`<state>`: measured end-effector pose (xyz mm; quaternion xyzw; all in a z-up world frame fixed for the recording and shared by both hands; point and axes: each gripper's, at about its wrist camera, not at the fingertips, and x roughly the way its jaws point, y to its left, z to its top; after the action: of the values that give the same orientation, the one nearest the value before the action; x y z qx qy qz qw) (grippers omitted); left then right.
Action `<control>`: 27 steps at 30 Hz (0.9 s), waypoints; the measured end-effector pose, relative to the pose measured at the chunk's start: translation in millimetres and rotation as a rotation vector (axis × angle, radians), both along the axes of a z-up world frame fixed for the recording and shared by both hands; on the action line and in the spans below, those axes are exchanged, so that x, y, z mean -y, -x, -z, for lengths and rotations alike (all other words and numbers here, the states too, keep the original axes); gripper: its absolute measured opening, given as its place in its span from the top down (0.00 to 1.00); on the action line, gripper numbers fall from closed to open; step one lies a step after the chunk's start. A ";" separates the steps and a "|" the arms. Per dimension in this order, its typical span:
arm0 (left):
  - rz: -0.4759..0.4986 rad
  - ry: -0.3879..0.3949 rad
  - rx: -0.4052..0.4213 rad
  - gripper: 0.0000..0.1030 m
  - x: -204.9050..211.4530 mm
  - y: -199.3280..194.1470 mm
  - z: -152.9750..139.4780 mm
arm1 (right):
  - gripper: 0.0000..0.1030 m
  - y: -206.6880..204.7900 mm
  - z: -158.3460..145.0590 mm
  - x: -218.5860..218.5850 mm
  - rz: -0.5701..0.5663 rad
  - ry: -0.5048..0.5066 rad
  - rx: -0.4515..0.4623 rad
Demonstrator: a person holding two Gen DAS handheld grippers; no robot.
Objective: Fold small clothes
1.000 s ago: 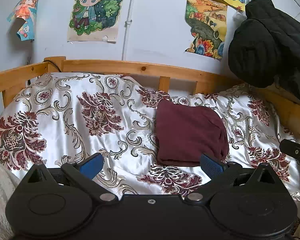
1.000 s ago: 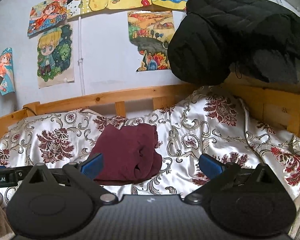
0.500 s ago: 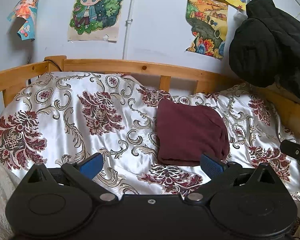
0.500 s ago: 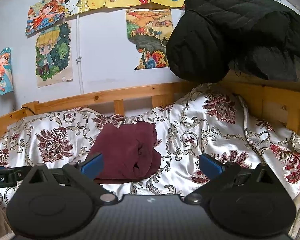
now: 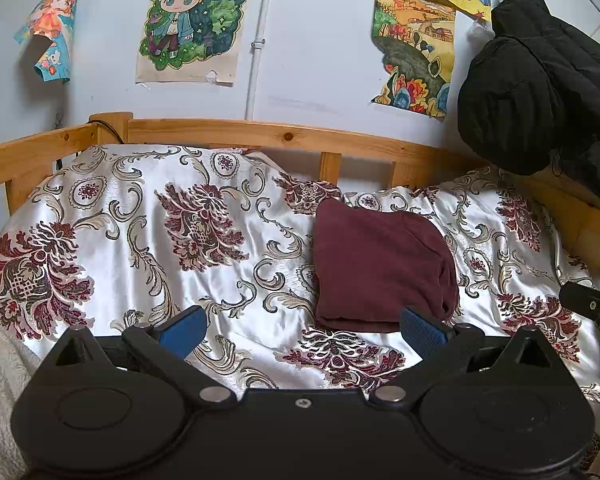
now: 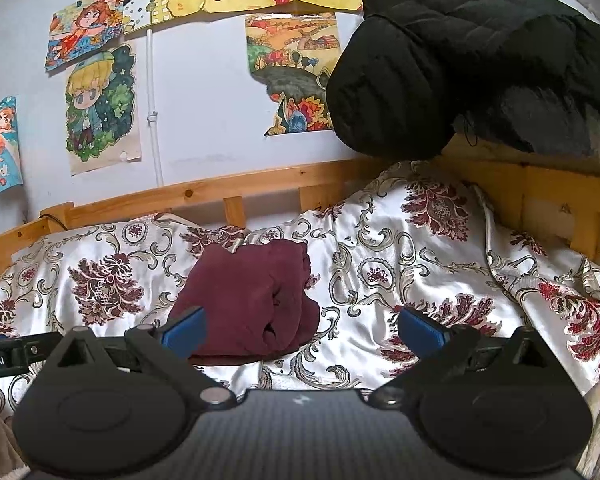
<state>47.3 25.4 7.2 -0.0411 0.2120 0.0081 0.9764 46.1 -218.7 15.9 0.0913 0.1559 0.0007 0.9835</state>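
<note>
A folded maroon garment (image 5: 380, 264) lies on the floral satin bedspread (image 5: 148, 248), right of centre in the left wrist view. It also shows in the right wrist view (image 6: 252, 296), left of centre, with its folded layers facing right. My left gripper (image 5: 304, 328) is open and empty, held just in front of the garment. My right gripper (image 6: 302, 330) is open and empty, with its left blue pad in front of the garment's near edge. Neither touches the cloth.
A wooden bed rail (image 5: 260, 136) runs along the back and right side. A black padded jacket (image 6: 480, 52) hangs over the right corner. Drawings are taped to the wall (image 5: 192, 20). The other gripper's body shows at the edges (image 5: 592, 308) (image 6: 4, 354).
Both views have shifted only slightly; the right wrist view has dropped and drawn back a little. The garment has not moved and both grippers stay open.
</note>
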 end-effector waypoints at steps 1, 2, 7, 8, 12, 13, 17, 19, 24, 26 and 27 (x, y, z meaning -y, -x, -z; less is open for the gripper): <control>0.000 0.000 0.000 0.01 0.0 0.0 0.0 | 0.00 0.1 0.0 0.1 0.000 0.000 0.000; 0.000 0.000 0.000 0.01 0.0 -0.2 0.1 | 0.00 0.1 0.0 0.1 0.000 0.000 0.000; 0.000 -0.001 0.000 0.01 0.4 0.2 0.1 | 0.00 -0.2 0.3 0.9 0.002 -0.002 0.002; 0.000 -0.001 0.001 0.01 0.4 0.2 0.1 | 0.00 -0.3 0.6 1.4 0.003 -0.003 0.002; 0.000 -0.001 0.001 0.01 0.4 0.2 0.0 | 0.00 -0.4 0.7 2.3 0.008 -0.007 0.001; 0.000 -0.001 0.001 0.01 0.3 0.1 0.1 | 0.00 -0.1 0.6 2.2 0.009 -0.007 0.001; 0.001 -0.001 0.001 0.01 0.6 0.2 0.2 | 0.00 -0.3 0.6 2.4 0.008 -0.006 0.000; 0.000 -0.002 0.000 0.01 1.0 0.3 0.3 | 0.00 -0.3 0.8 2.5 0.009 -0.006 -0.001; 0.000 -0.002 0.001 0.01 1.3 0.2 0.4 | 0.00 -0.6 1.8 2.9 0.010 -0.008 -0.001; 0.000 -0.002 0.001 0.01 1.4 0.2 0.5 | 0.00 -0.9 1.8 2.9 0.011 -0.007 -0.002; 0.001 -0.003 0.000 0.01 1.5 0.1 0.7 | 0.00 -1.3 1.8 3.1 0.014 -0.006 -0.005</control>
<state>47.2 23.9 6.6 -0.0397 0.2118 0.0080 0.9765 47.3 -221.9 14.1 0.0953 0.1579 -0.0058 0.9828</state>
